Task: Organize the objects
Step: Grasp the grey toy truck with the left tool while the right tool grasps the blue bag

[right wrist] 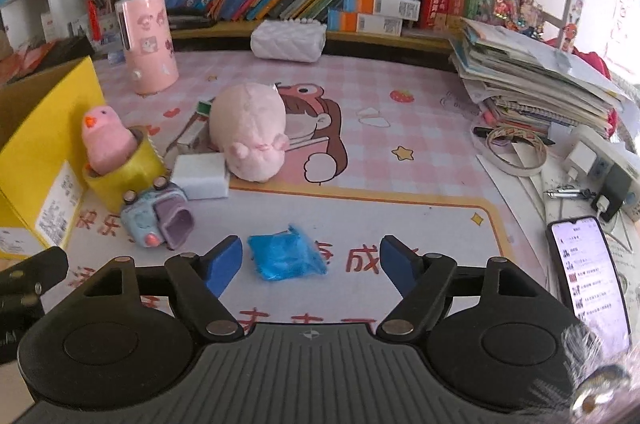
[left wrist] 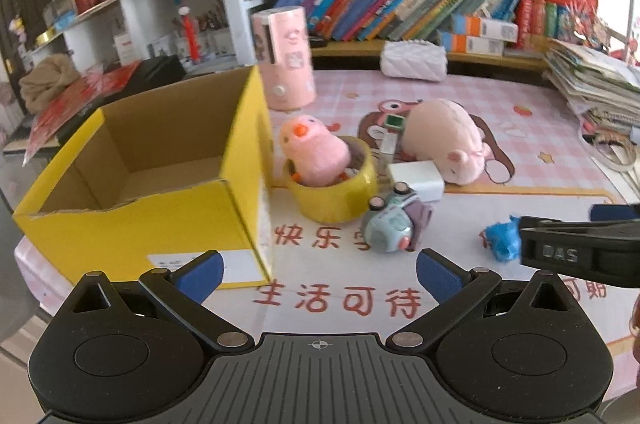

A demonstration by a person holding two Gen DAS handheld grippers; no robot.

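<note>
The right gripper stands with jaws apart around a crumpled blue packet, its pads clear of it. The left gripper is spread wide and empty, its arm stamped "DAS" on the other gripper seen beside it. Left of the packet lies a pale toy camera; beyond that, a pink chick in a yellow tape roll, beside the open yellow box. The mat reads "生活可待".

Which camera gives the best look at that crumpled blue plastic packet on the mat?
The right wrist view: the blue packet lies whole and unblocked between the right gripper's open fingers. In the left wrist view, the packet sits far right, partly hidden behind the other gripper.
</note>
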